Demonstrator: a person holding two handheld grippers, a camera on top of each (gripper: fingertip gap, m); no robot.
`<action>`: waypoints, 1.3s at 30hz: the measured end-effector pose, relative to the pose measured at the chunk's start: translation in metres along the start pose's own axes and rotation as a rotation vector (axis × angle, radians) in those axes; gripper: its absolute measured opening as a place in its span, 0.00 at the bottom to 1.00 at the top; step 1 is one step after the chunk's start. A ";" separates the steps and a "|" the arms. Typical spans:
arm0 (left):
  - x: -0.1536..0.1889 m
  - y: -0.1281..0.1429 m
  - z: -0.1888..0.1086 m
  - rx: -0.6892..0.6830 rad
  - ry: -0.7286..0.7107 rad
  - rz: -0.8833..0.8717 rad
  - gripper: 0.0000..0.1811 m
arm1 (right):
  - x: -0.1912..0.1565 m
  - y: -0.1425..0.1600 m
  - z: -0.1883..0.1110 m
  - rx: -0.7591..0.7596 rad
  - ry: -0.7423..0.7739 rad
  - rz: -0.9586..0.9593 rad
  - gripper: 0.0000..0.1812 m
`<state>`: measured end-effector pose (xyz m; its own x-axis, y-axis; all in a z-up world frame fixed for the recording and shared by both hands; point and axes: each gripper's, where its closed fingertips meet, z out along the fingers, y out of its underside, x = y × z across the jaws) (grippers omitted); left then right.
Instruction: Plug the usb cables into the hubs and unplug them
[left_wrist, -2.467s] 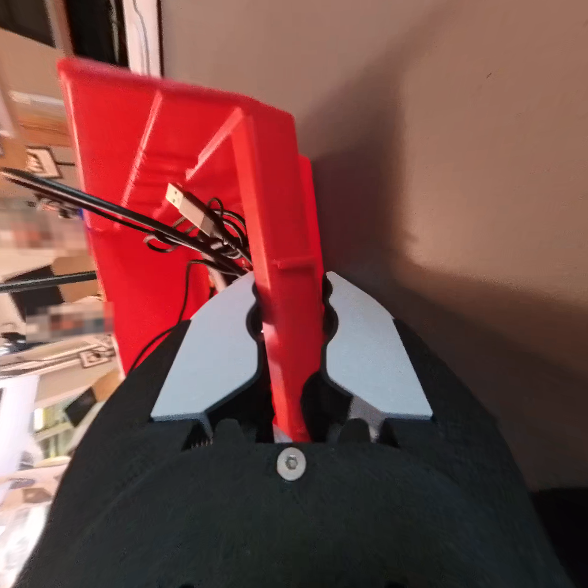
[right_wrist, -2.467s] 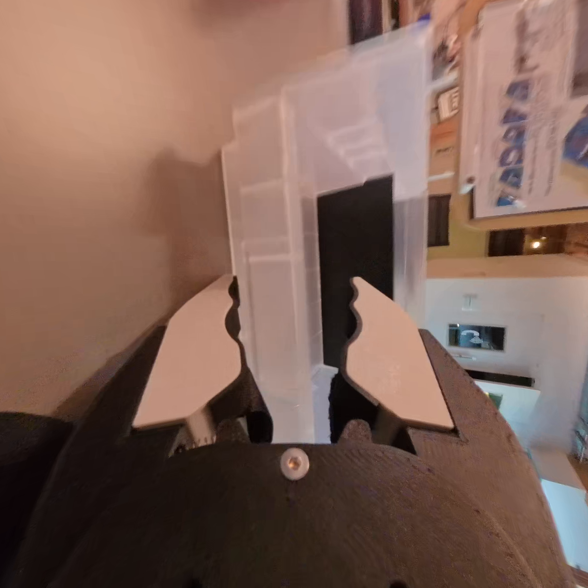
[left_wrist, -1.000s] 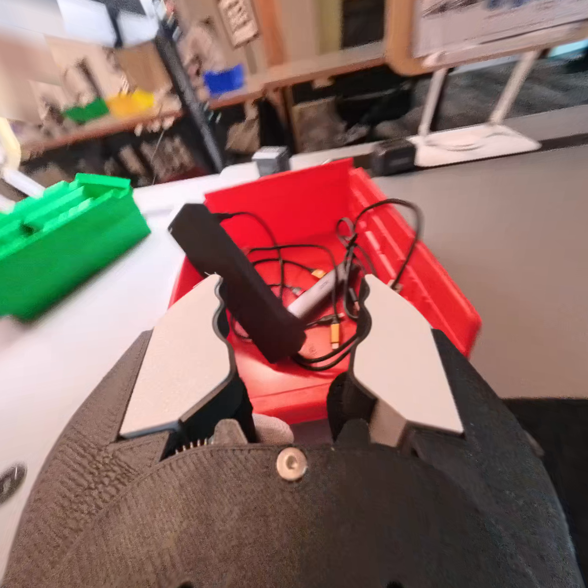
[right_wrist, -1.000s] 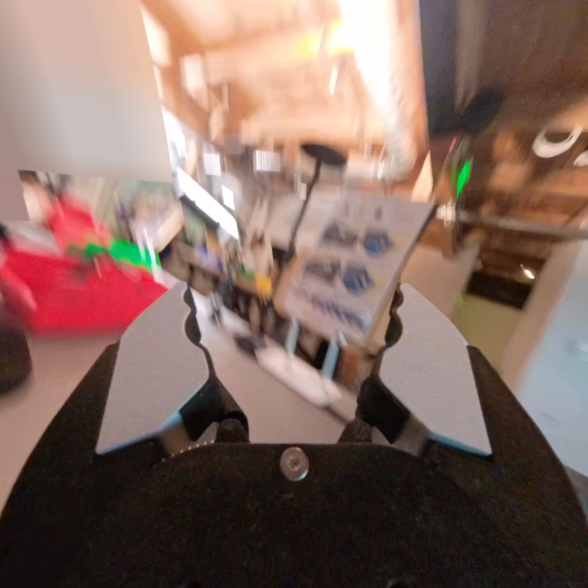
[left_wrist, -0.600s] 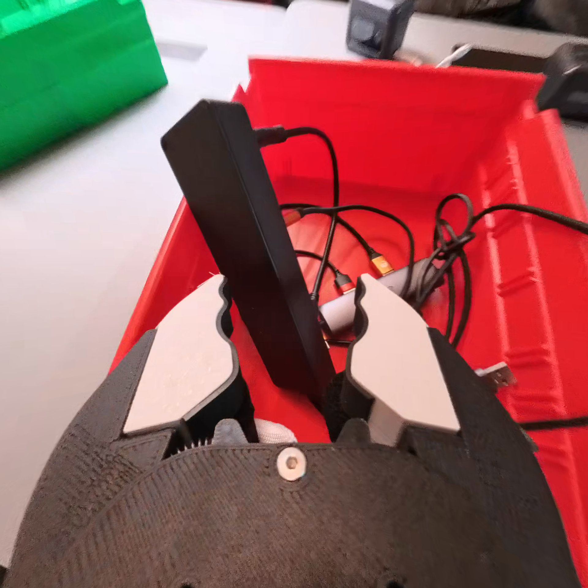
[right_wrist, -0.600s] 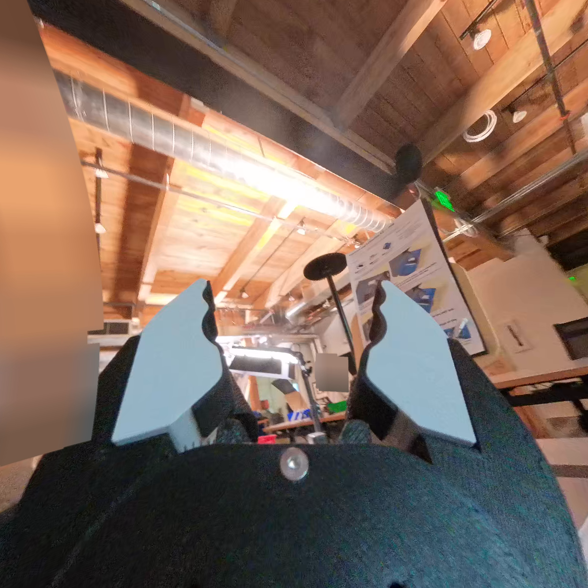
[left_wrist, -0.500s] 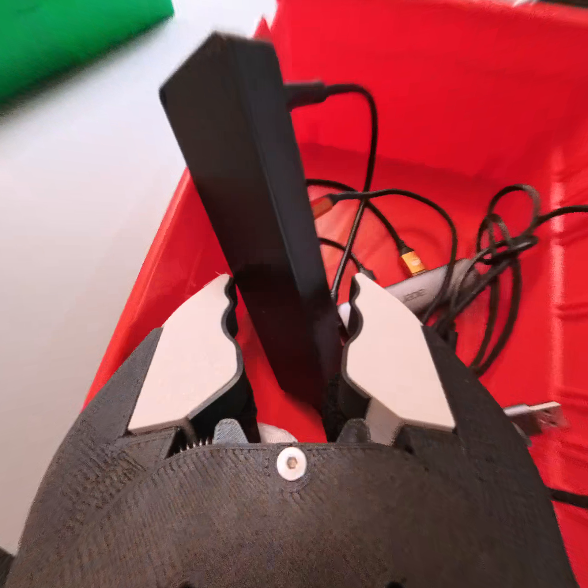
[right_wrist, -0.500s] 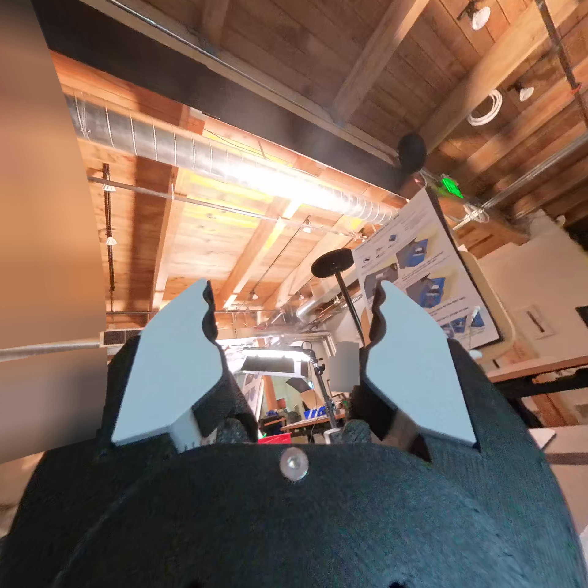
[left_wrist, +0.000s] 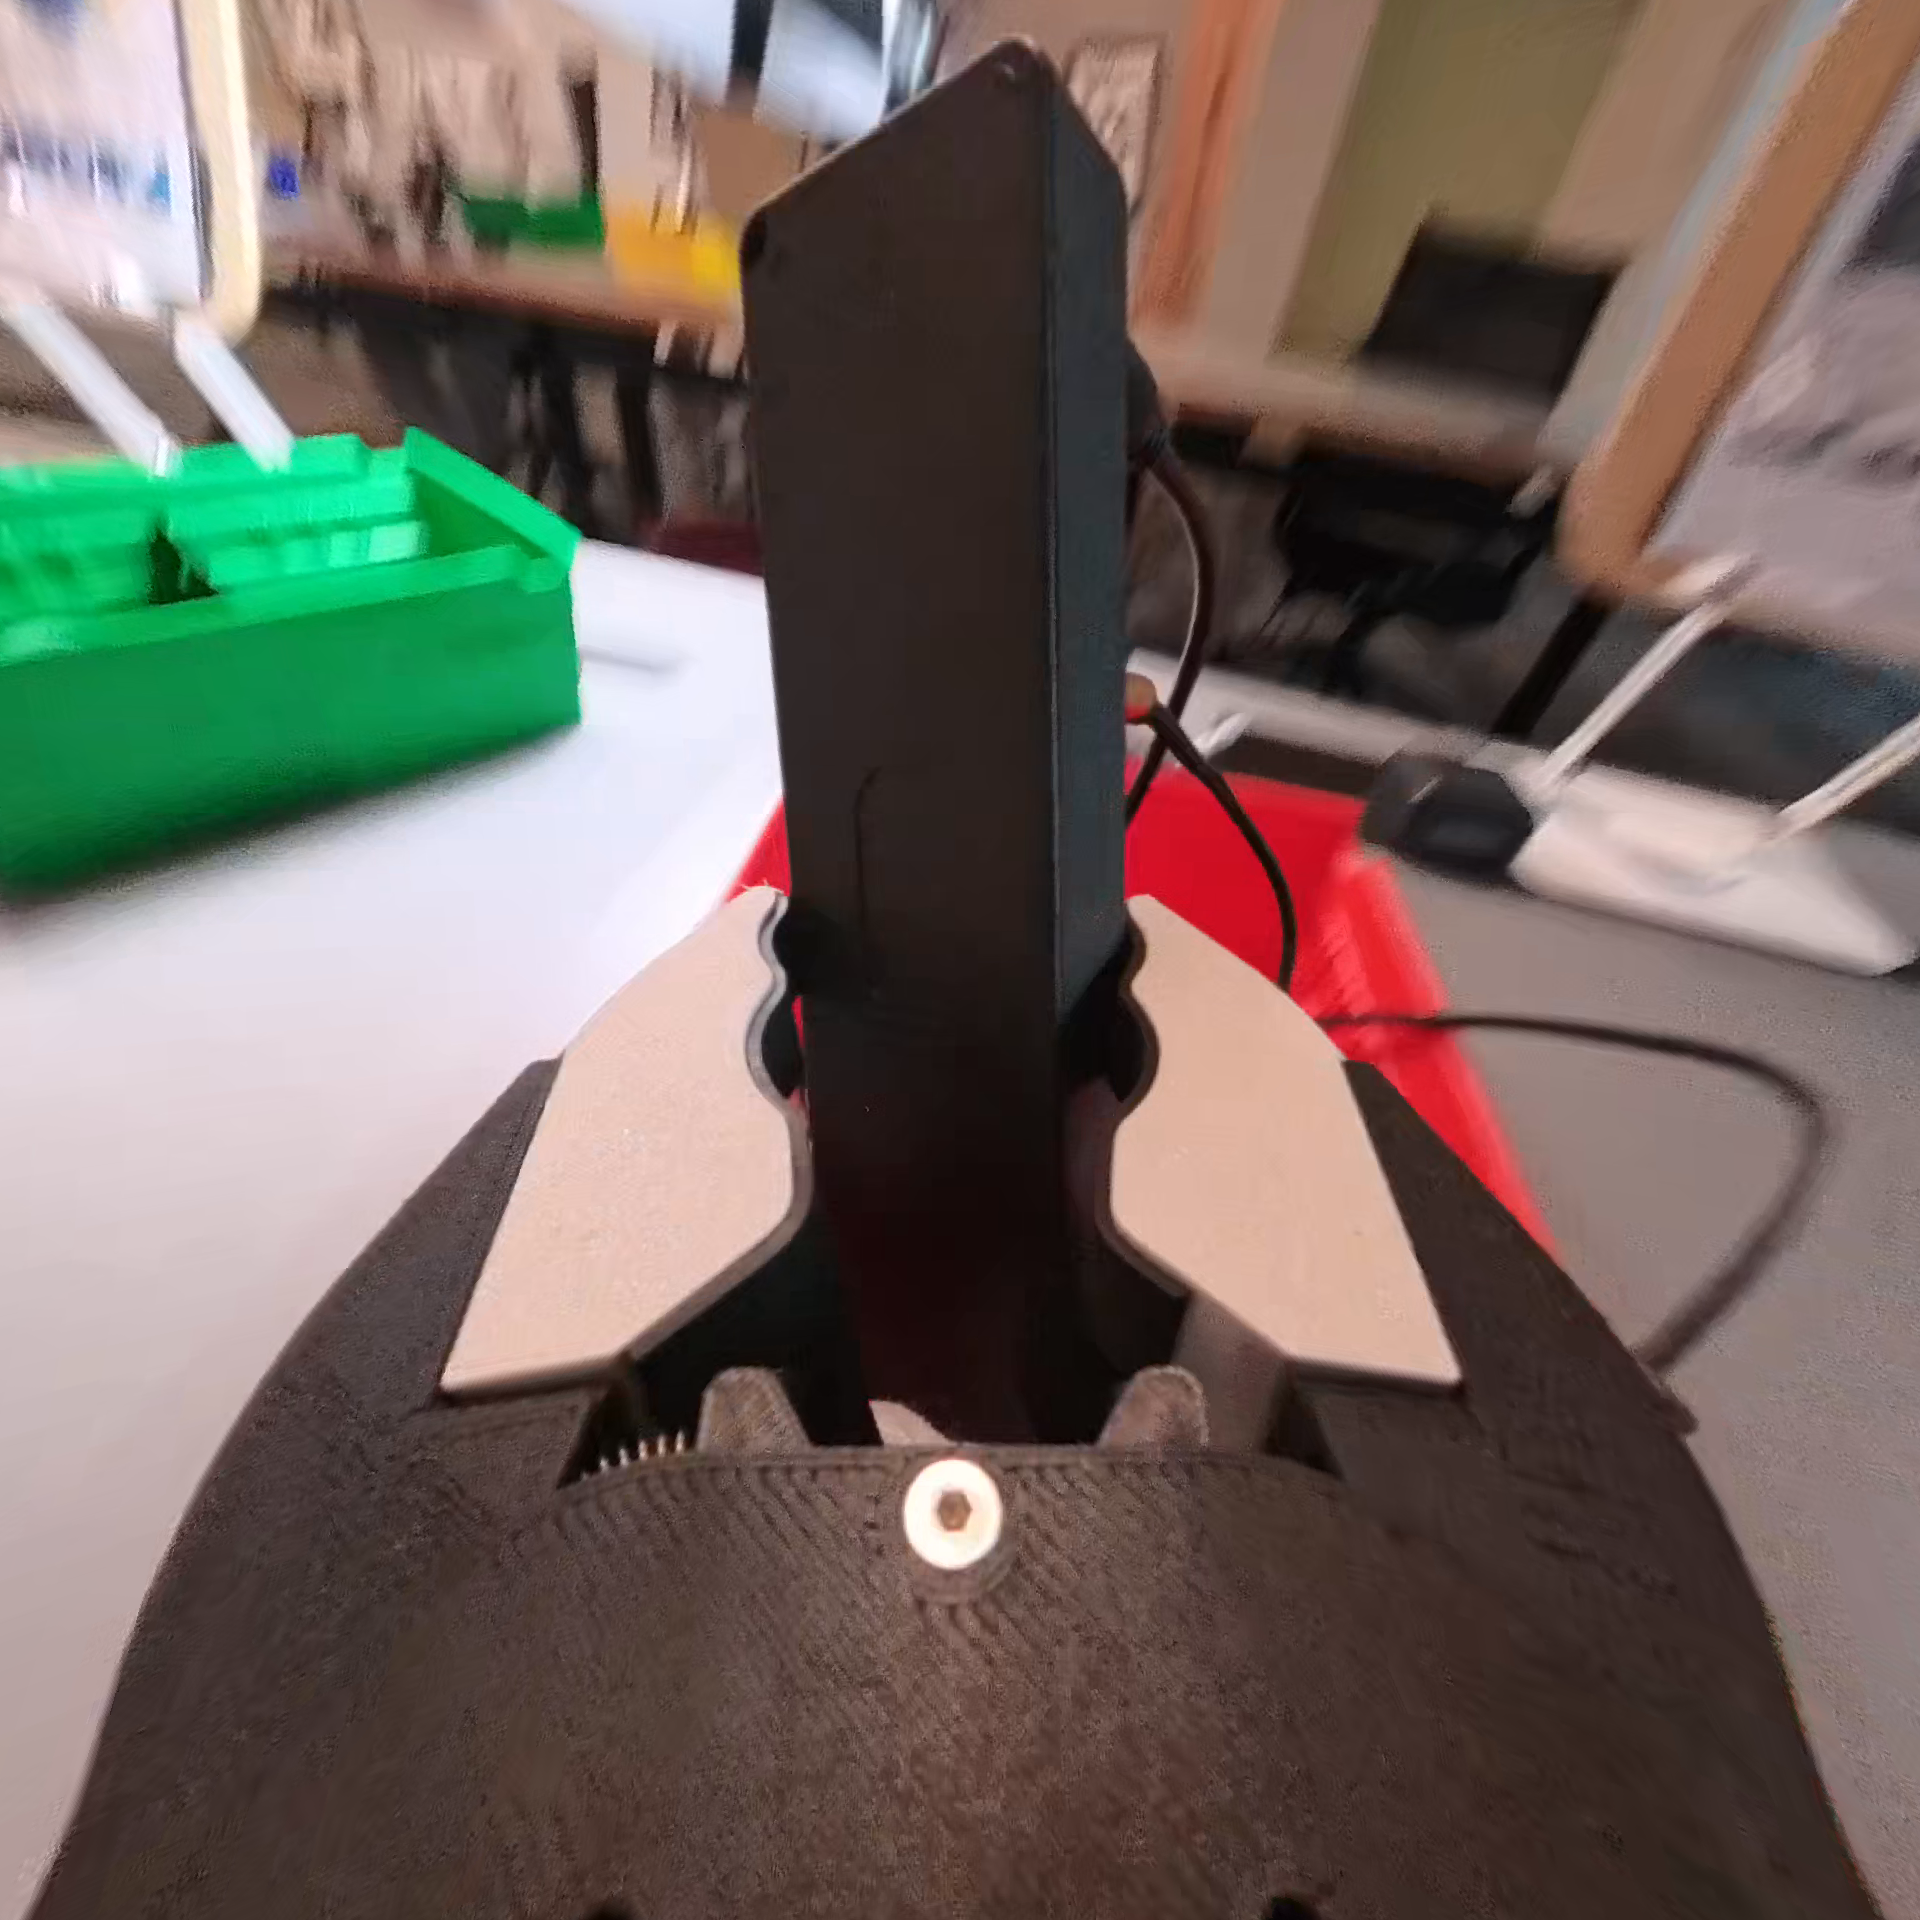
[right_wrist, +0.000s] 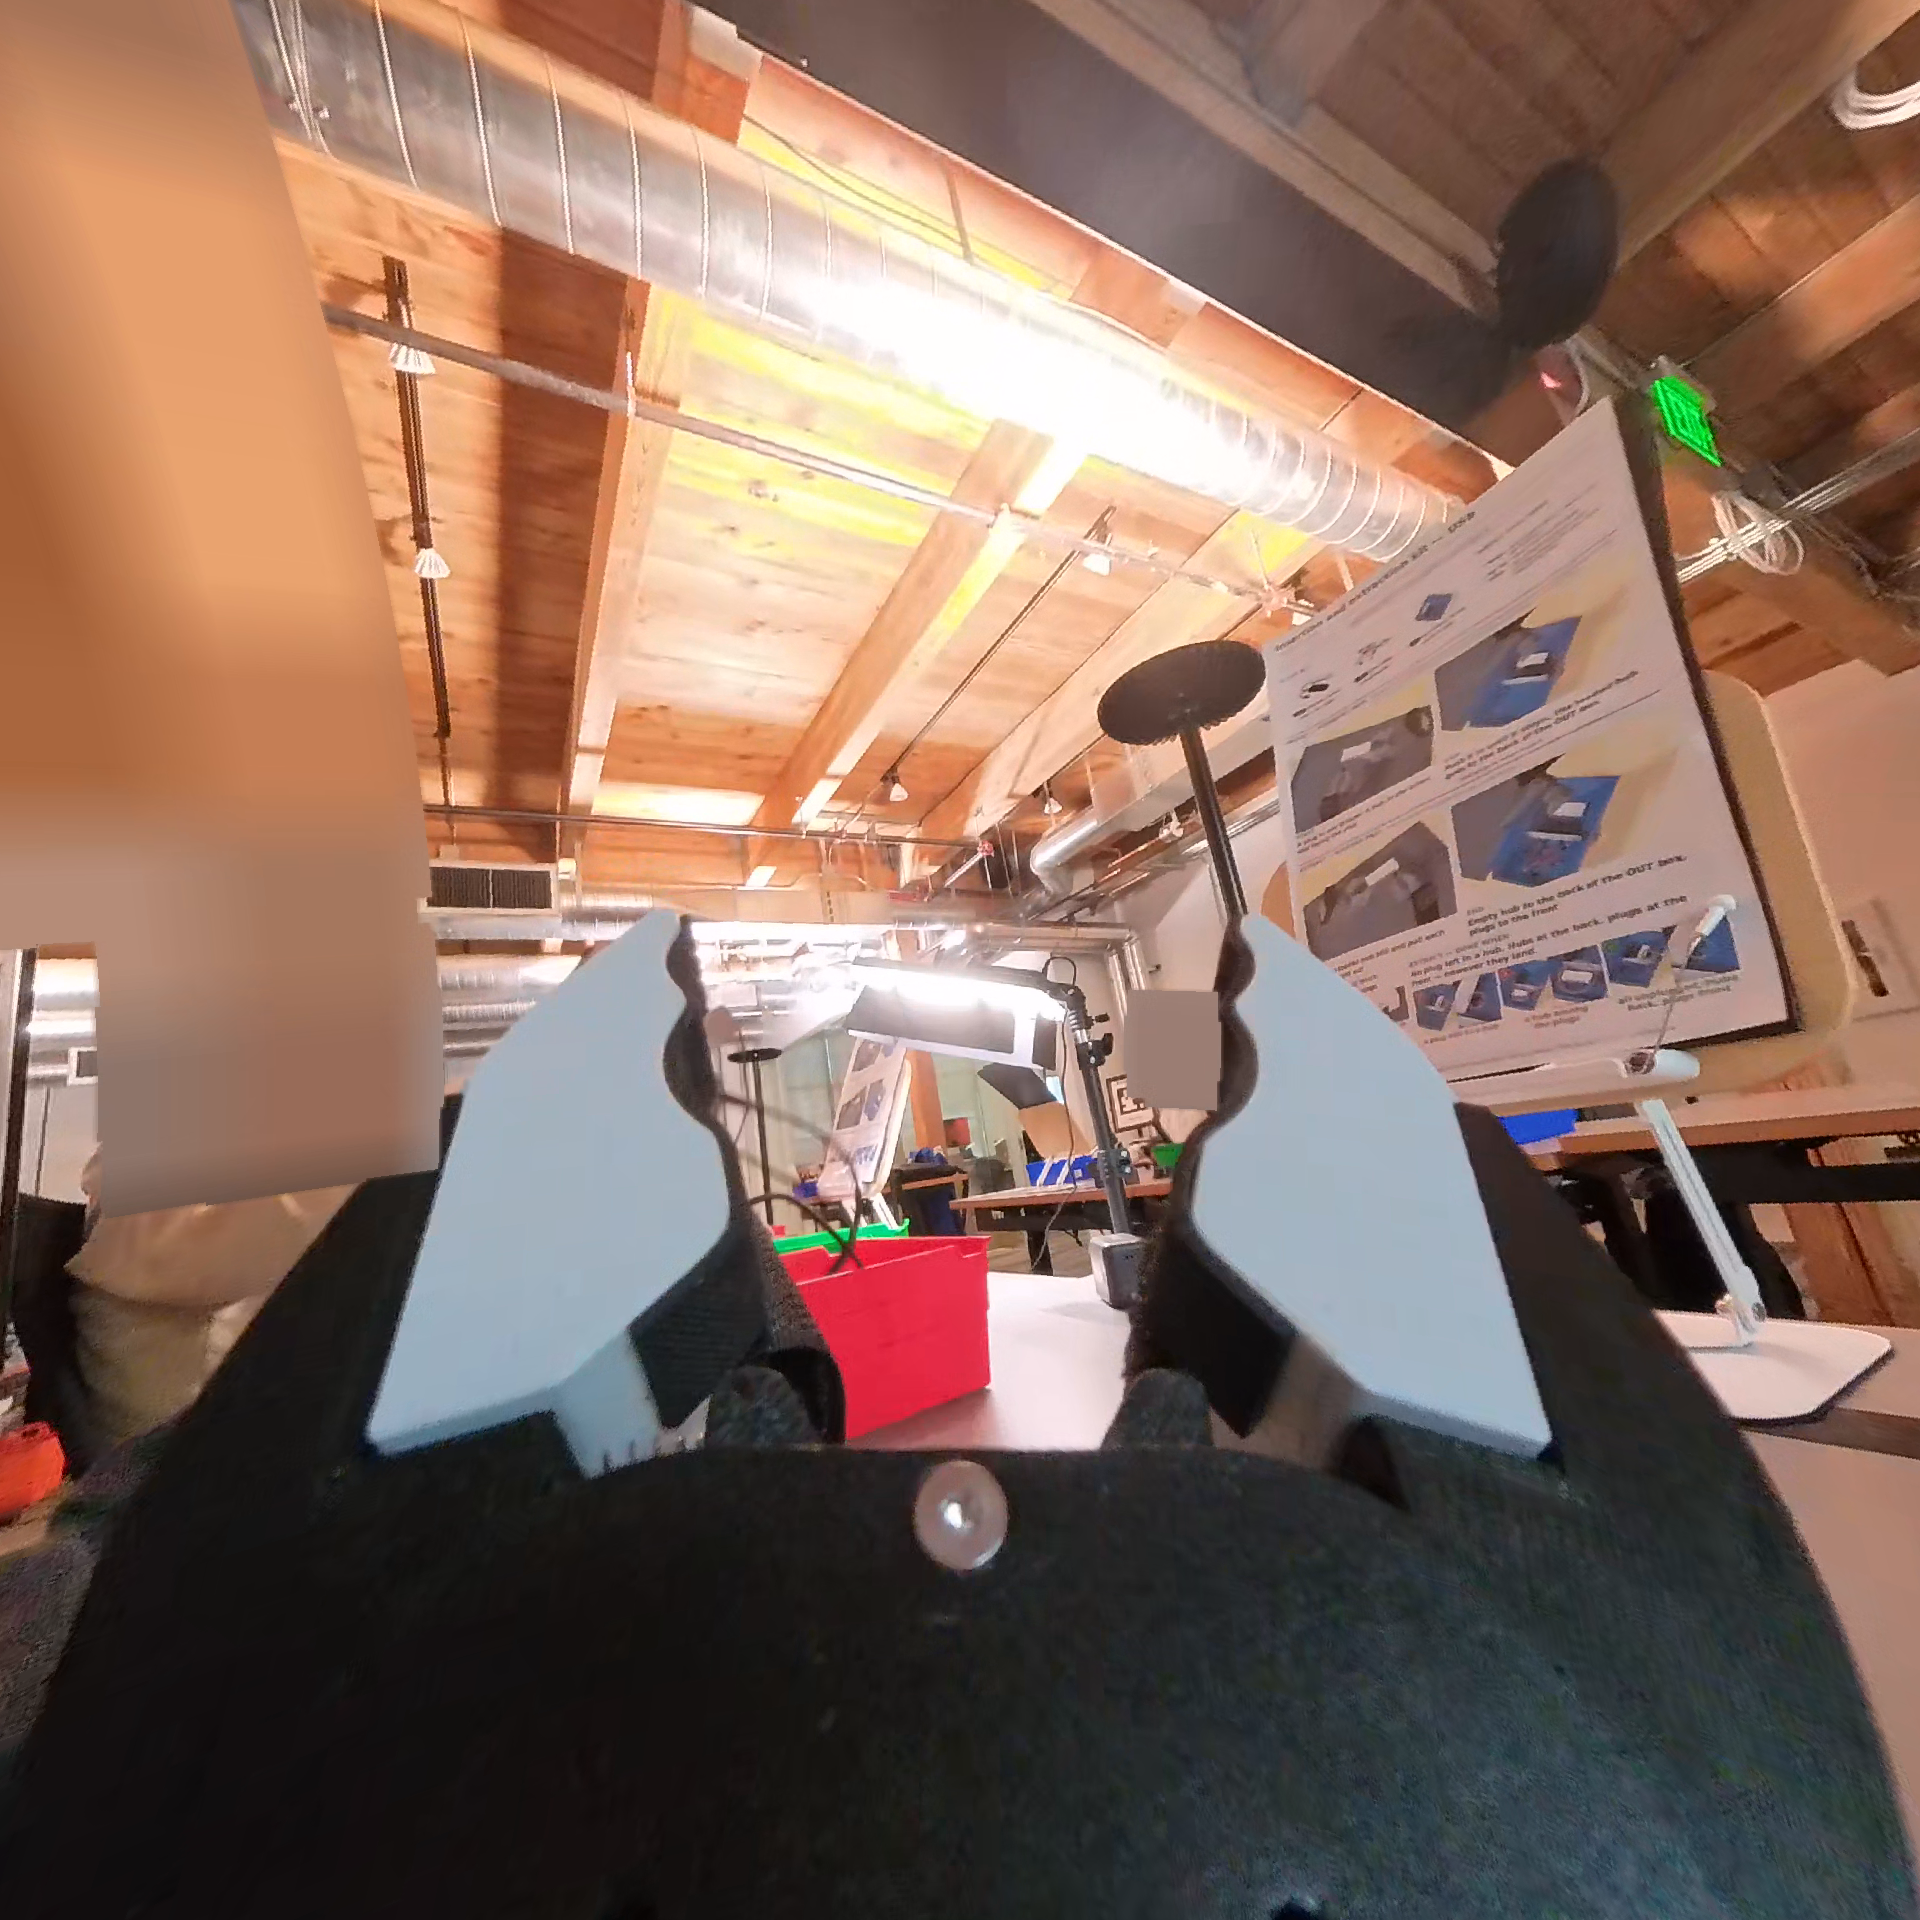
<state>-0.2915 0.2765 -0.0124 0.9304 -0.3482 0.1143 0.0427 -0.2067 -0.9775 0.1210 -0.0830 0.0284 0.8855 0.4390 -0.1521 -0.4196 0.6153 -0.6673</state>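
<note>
Left tool (left_wrist: 951, 997) is clamped on one black hub (left_wrist: 935, 499), a long matte bar standing upright between its fingers above the red bin (left_wrist: 1382, 935). One thin black cable (left_wrist: 1236, 821) trails from the hub's right side (background blurred). Right tool (right_wrist: 961, 1049) gapes apart, empty, tilted up over the tabletop (right_wrist: 1049, 1320).

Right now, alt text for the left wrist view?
The left claw is shut on a long black hub held upright, its cable trailing into a red bin. A green bin sits left on the white table.
</note>
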 end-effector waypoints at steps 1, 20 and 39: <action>0.009 -0.021 -0.008 0.092 0.047 -0.003 0.31 | -0.001 0.001 0.001 -0.007 -0.006 -0.006 0.52; 0.357 -0.052 -0.075 0.139 1.569 -0.233 0.31 | 0.010 -0.001 0.048 -0.111 0.095 -0.196 0.43; 0.400 0.091 -0.047 -0.064 1.543 0.123 0.31 | 0.035 0.090 0.087 -0.502 -0.161 -0.072 0.27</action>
<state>0.0672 0.0755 -0.0470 -0.3401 -0.9297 0.1416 -0.0557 -0.1304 -0.9899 0.0973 0.0447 0.0261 0.8501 0.5266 -0.0058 -0.1771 0.2755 -0.9448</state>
